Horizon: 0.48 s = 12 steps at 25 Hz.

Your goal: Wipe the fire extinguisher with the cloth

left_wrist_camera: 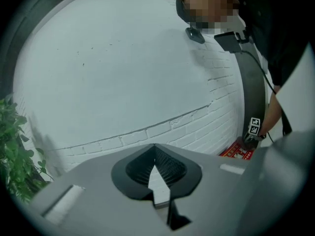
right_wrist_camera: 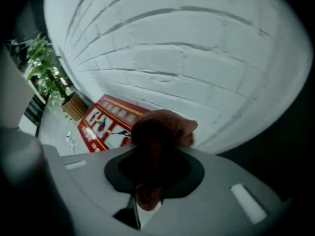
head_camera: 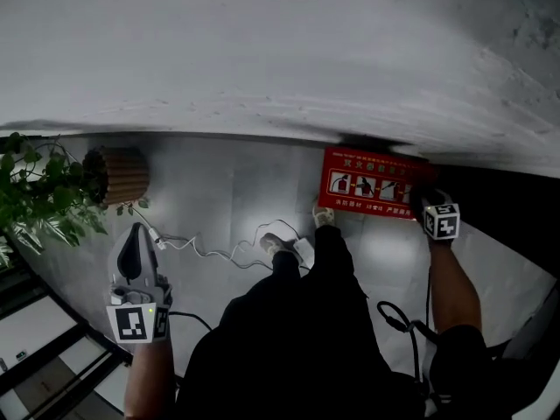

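Observation:
A red fire-extinguisher box (head_camera: 367, 184) with white instruction pictures stands on the floor against the white brick wall; it also shows in the right gripper view (right_wrist_camera: 106, 124) and, small, in the left gripper view (left_wrist_camera: 238, 152). No extinguisher cylinder is visible. My right gripper (head_camera: 426, 198) hangs over the box's right end, pointing steeply down, shut on a bunched reddish-brown cloth (right_wrist_camera: 162, 129) that hides its fingertips. My left gripper (head_camera: 136, 234) is far to the left over bare floor, its jaws meeting at the tips (left_wrist_camera: 155, 146) with nothing between them.
A potted plant (head_camera: 35, 191) in a wicker pot (head_camera: 118, 175) stands at the left by the wall. A white cable with a power strip (head_camera: 289, 245) lies on the grey floor in front of the person's shoes. A black rail (head_camera: 52, 357) runs at lower left.

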### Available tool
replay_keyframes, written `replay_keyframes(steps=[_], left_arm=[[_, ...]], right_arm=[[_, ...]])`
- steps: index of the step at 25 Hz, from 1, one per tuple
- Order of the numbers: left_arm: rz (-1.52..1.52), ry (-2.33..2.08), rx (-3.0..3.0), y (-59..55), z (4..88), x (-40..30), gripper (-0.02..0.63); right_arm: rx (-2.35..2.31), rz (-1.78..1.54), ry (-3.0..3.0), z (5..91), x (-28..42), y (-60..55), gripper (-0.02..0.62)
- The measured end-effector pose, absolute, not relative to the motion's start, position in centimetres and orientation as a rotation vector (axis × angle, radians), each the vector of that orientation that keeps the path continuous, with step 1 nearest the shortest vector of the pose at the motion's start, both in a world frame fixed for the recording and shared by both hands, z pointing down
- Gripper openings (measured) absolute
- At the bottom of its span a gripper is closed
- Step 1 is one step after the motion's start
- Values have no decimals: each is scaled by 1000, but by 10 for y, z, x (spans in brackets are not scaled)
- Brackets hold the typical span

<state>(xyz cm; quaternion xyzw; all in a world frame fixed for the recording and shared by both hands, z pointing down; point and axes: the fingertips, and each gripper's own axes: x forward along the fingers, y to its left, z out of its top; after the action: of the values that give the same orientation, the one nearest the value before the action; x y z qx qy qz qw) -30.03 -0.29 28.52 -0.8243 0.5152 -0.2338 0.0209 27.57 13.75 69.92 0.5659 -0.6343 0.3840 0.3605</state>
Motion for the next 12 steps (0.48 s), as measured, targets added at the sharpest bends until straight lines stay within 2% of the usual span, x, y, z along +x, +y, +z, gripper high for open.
replay_keyframes(steps=[3,5,7,9,12], left_arm=[[-709,1611,-2564,-1,286,-308,-2],[-683,1603,-2581,-1,287,-308,-2],[-644,1602,-2603,-2,286,-305,-2],[-602,1593,-2635,-1,287,-298,-2],[-499,1499,-2726,-10,295,-264,-2]], right_arm=[[1388,1001,-1731,702,204,110,71],[1394,1017,-1735,709,183,88,80],[1428,1017,-1763,703,173,68,121],[1476,992,-1840,674,164,59,163],[1586,878,-2010,601,162,60,161]])
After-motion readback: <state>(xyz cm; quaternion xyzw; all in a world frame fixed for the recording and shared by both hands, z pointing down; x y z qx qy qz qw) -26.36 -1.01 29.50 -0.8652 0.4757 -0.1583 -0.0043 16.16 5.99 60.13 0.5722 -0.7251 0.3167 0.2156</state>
